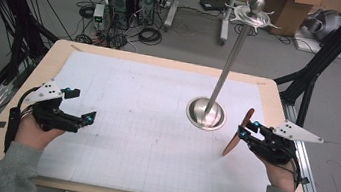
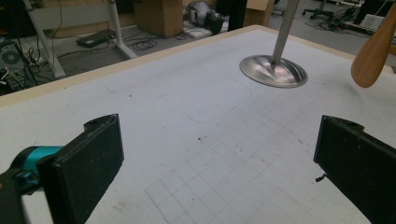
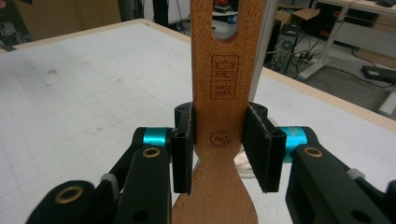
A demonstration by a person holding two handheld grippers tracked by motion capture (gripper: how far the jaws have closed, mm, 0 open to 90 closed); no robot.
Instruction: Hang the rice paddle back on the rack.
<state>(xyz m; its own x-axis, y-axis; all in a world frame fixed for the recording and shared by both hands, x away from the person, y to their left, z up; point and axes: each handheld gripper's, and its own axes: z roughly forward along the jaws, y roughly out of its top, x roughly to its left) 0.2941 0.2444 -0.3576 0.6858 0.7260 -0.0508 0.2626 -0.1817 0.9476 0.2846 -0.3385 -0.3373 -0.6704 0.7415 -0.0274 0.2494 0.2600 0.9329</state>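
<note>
Lab floor behind is cluttered with computer towers, cables and cardboard boxes; the desk (image 1: pixel 13 119) is pale wood topped by a white grid mat (image 1: pixel 144 122), scuffed and speckled with dark marks.

Step in hand, as I read it: carrying a wooden spatula (image 1: pixel 237 133) toward the metal stand (image 1: pixel 206 112) to hang it; grasp done, hanging not yet done.

Right tongs (image 1: pixel 244 130) are clamped on the spatula, jaws pressing both flat edges at the narrow waist; right gripper view shows it upright between the jaws, with a slot in the upper part and a burnt-in stamp (image 3: pixel 225 76) below the slot. Spatula is off the mat, tilted, just right of the stand's base, not touching it.

Left tongs (image 1: pixel 84 106) gape wide over the left of the mat, nothing between the jaws.

Materials: spatula is smooth reddish-brown wood, thin and flat; stand is polished steel, a dished round base, slim tall pole (image 1: pixel 230 59), and a top disc with small hooks under a ball knob (image 1: pixel 256 4).

Next move likely calls for lifting high, lining the slot up with a hook, then easing off; hooks look small, so alignment is tight. Steel is slick and the stand looks top-heavy; a bump could rock it.
</note>
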